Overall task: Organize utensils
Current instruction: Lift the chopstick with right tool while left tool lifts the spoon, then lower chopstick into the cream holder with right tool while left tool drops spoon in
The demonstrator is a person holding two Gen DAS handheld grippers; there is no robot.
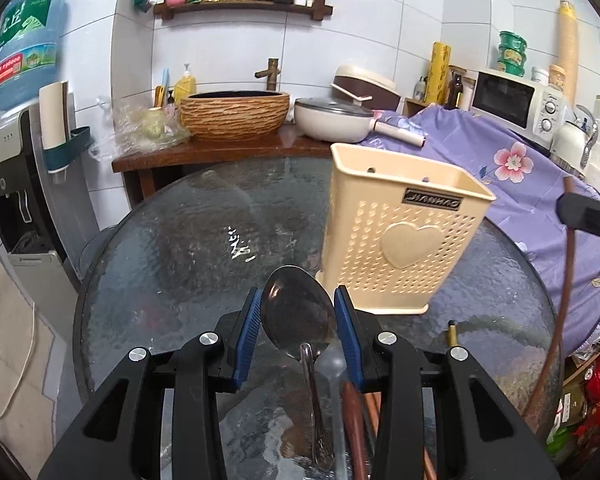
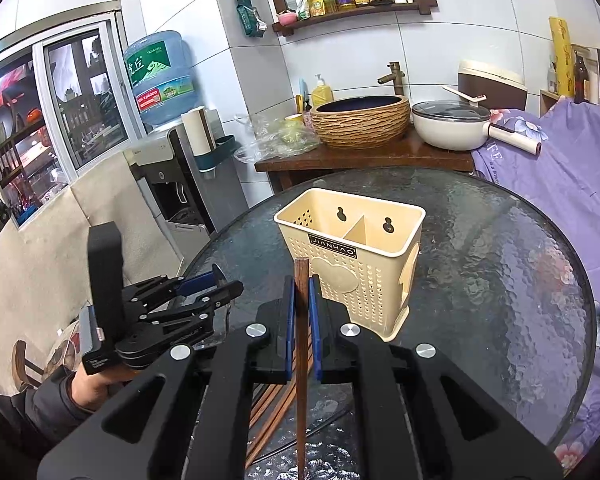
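A: What's nearest on the left side?

B: The left gripper [image 1: 296, 320] has its blue fingers [image 1: 247, 332] spread apart, with the bowl of a metal spoon [image 1: 298, 314] lying between them. The pads sit just beside the bowl's edges; I cannot tell whether they actually touch it. The spoon's handle runs back toward the camera over the glass worktop [image 1: 172, 264], next to a translucent utensil [image 1: 334, 364] and dark wooden chopsticks [image 1: 354, 420].

A: And the right one?

B: The right gripper [image 2: 302, 320] is clenched on a single brown chopstick [image 2: 301, 360], held roughly upright, its top end poking above the fingers. More loose chopsticks [image 2: 272, 408] lie on the glass beneath it.

A: Where's the holder?

B: The cream perforated utensil holder [image 2: 352, 256] stands upright on the worktop just beyond both grippers. It has two compartments split by a divider, a heart on its front and a "JIANHAO" label.

A: Further back?

B: A wooden counter [image 2: 364, 160] carrying a woven-look basin [image 2: 360, 124] and a lidded white pan [image 2: 448, 128], with purple floral cloth [image 2: 560, 168] to the right.
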